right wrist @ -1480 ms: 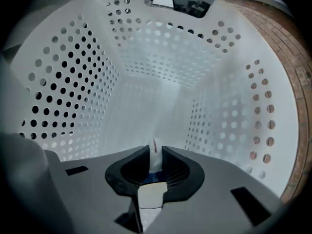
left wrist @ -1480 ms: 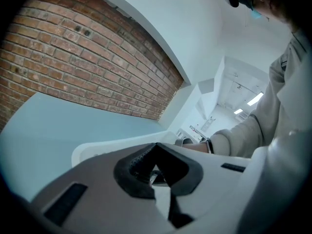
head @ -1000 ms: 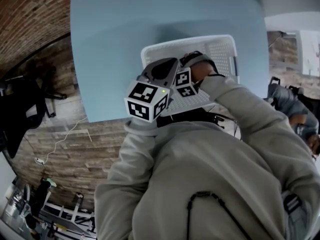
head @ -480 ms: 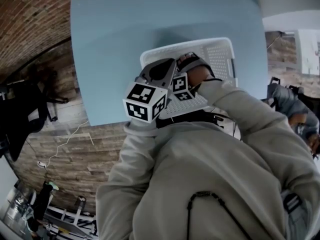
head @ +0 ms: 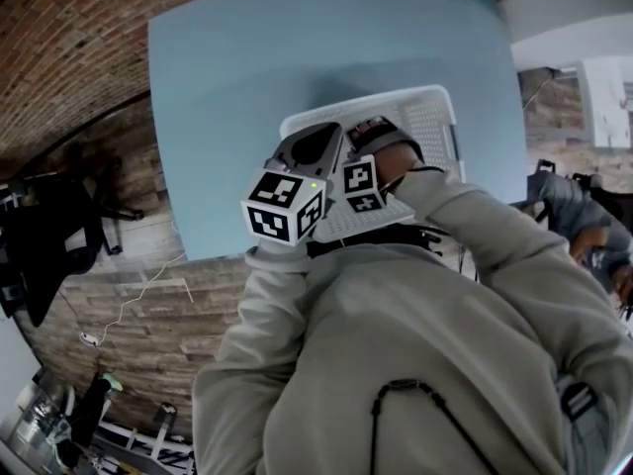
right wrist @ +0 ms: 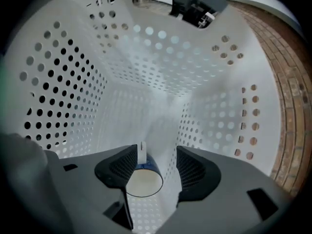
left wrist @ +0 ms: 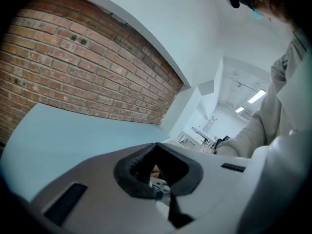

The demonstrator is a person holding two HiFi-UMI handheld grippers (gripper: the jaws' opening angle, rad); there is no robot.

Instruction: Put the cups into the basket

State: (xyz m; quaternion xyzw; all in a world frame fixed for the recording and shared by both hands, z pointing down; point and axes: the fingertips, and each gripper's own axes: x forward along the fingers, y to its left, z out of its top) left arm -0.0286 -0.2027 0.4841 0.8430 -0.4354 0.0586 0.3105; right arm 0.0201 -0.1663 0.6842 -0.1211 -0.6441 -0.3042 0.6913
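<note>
right hand-held gripper [right wrist: 156,151]: released; jaws have just been opening, now wide apart, pointing down into basket
cup [right wrist: 143,178]: blue, lying on its side on basket floor, between the jaws, pads not pressing it
basket [right wrist: 68,82]: white, perforated, on blue counter [head: 297,67]
left hand-held gripper [left wrist: 156,146]: clenched, empty, held over the counter
task: this cup looks delivered; no other cup visible on counter
</note>
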